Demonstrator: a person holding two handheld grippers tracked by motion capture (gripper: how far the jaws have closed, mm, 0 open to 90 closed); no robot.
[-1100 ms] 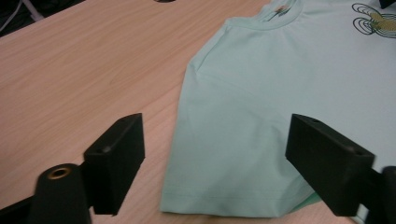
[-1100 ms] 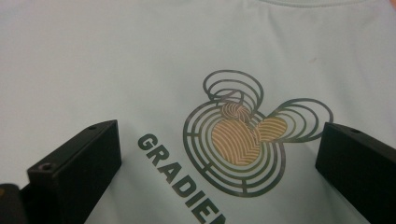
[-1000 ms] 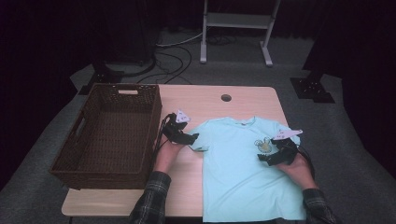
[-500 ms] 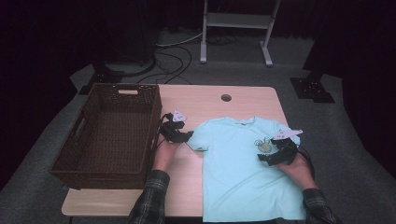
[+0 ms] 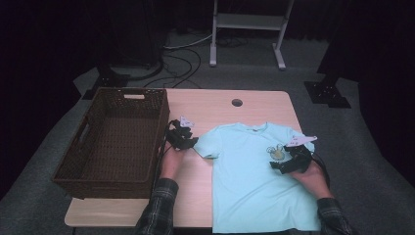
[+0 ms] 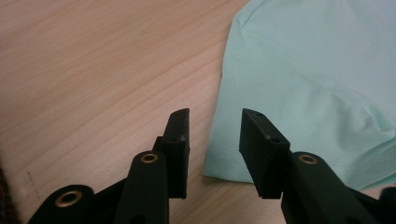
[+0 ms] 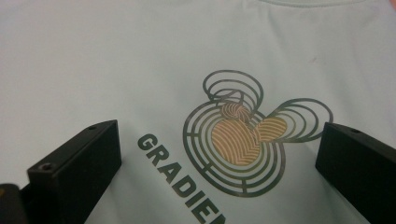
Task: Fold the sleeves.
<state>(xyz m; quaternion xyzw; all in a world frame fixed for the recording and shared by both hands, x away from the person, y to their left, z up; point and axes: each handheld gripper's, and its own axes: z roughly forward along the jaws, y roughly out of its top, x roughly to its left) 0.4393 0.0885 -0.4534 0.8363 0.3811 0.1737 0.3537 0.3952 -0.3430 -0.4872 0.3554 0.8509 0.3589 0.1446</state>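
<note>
A mint green T-shirt [image 5: 254, 181] lies flat, front up, on the right half of the wooden table [image 5: 215, 105]. My left gripper [image 5: 192, 143] rests at the tip of the shirt's left sleeve. In the left gripper view the sleeve [image 6: 303, 70] has its hem corner lying between the jaws of the left gripper [image 6: 215, 116]. Those jaws have just been closing, a gap still shows, and the pads do not press the cloth. My right gripper [image 5: 276, 165] hovers over the chest, open wide. The right gripper [image 7: 222, 130] straddles the printed round logo [image 7: 243, 135] without touching it.
A dark brown wicker basket [image 5: 164, 117] stands on the table's left side, close beside the left hand. A small round hole [image 5: 237, 103] sits in the tabletop beyond the collar. Metal stand legs and cables lie on the floor behind the table.
The left gripper has edged slightly toward the basket, from over the sleeve to its tip. The right hand and the shirt's body have stayed where they were.
</note>
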